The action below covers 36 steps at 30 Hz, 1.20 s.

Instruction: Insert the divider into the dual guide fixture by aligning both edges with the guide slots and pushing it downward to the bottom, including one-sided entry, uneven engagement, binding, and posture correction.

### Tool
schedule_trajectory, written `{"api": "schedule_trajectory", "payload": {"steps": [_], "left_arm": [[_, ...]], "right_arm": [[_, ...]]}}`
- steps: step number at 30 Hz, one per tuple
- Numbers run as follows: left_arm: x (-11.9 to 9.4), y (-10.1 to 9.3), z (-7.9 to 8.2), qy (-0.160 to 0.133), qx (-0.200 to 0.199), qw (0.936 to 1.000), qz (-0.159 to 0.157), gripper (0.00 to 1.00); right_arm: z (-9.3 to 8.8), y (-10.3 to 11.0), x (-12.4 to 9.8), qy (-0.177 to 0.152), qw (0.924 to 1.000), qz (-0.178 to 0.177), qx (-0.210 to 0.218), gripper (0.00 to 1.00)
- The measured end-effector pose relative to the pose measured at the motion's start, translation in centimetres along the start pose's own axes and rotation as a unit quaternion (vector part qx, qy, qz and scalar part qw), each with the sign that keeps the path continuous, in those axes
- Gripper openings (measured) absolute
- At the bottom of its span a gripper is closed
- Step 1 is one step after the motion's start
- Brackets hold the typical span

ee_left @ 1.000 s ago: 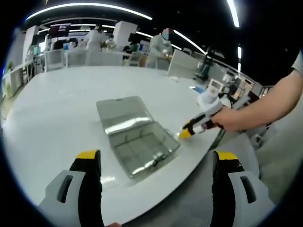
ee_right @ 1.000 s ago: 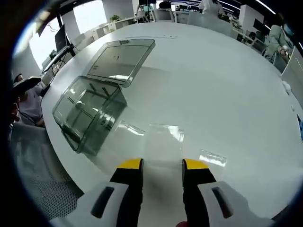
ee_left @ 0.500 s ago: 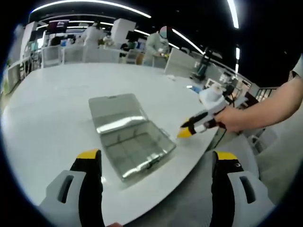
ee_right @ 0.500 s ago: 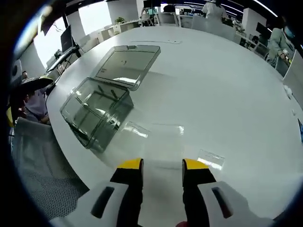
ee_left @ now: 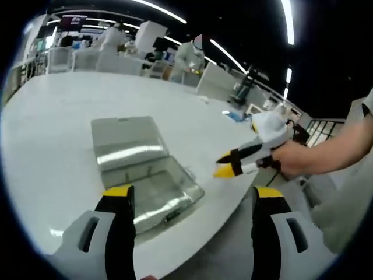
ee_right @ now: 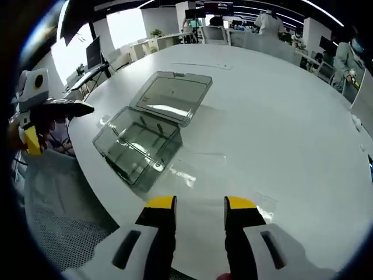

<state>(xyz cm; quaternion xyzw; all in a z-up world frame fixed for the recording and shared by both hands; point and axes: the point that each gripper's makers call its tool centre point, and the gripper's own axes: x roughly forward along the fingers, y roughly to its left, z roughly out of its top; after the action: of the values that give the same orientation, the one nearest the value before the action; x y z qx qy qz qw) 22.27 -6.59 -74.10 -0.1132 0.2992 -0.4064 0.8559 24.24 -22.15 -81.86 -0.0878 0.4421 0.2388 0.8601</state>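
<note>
Both grippers — left gripper (ee_left: 189,201) spread wide, right gripper (ee_right: 200,210) jaws apart on what looks like nothing — hover above the white table (ee_right: 280,116), so insertion hasn't started: the clear fixture box (ee_right: 140,146) sits lid-open and the divider (ee_right: 204,160), maybe that faint clear sheet beside it, isn't picked up.

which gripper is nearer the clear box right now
Left. The left gripper hangs right over the near end of the clear box. The right gripper sits off to its side, with bare table between them.
</note>
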Motion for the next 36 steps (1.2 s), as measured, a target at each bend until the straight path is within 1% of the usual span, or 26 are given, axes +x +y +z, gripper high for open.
{"api": "schedule_trajectory", "payload": {"steps": [4,5,6,11,14,15,17,26,31,36], "left_arm": [[1.0,-0.7,0.1,-0.003,-0.011,0.9999,-0.013,0.71],[1.3,-1.0,0.2,-0.005,-0.023,0.9995,-0.021,0.69],[1.5,-1.1,0.2,-0.005,-0.028,0.9993,-0.024,0.68],[2.6,-1.7,-0.2,-0.001,-0.047,0.9983,-0.034,0.62],[3.0,-2.1,0.0,-0.009,-0.067,0.9968,-0.042,0.59],[3.0,-2.1,0.1,-0.009,-0.069,0.9967,-0.042,0.58],[3.3,-2.0,0.3,-0.018,-0.084,0.9953,-0.044,0.56],[3.5,-2.5,0.7,-0.036,-0.125,0.9899,-0.055,0.47],[3.3,-2.5,0.9,-0.052,-0.156,0.9845,-0.061,0.40],[3.0,-2.7,1.0,-0.062,-0.175,0.9805,-0.065,0.34]], "right_arm": [[0.5,0.6,-0.6,-0.011,0.9999,0.007,-0.007,0.28],[0.7,0.8,-0.7,-0.015,0.9998,0.009,-0.006,0.28],[0.8,0.9,-0.9,-0.016,0.9998,0.011,-0.007,0.28],[1.5,2.0,-1.6,-0.030,0.9992,0.020,-0.018,0.28],[1.9,2.7,-2.1,-0.037,0.9988,0.027,-0.019,0.28],[2.0,2.9,-2.2,-0.038,0.9987,0.029,-0.020,0.28],[2.2,3.3,-2.4,-0.043,0.9983,0.032,-0.023,0.28],[3.7,5.5,-3.5,-0.066,0.9958,0.053,-0.034,0.28],[4.5,7.0,-4.0,-0.078,0.9940,0.065,-0.041,0.28],[4.9,7.9,-4.4,-0.087,0.9924,0.074,-0.045,0.28]]}}
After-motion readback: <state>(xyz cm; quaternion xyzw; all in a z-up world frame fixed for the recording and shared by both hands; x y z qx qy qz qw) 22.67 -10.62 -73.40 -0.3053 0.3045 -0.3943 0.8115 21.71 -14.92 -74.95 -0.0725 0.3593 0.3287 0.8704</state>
